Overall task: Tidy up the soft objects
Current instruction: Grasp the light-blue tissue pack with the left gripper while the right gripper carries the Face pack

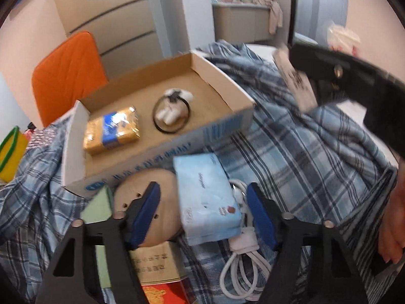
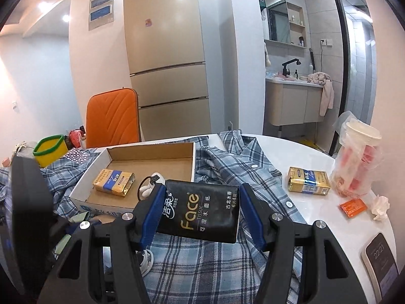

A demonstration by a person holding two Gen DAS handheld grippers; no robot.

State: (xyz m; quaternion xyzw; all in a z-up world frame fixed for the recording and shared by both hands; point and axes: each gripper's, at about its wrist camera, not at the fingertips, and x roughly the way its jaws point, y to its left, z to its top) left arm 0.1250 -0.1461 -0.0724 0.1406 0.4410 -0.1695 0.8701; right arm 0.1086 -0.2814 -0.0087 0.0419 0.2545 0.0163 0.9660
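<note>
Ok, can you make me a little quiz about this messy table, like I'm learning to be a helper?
1. True or false: the right tool grips a black tissue pack.
2. What lies in the cardboard box beside the gold tissue pack? A) a phone B) a black hair tie with a white charm C) a cup
3. Fill in: the left tool is open above a light ____ tissue pack.

Key: 1 true. 2 B, the hair tie. 3 blue.
</note>
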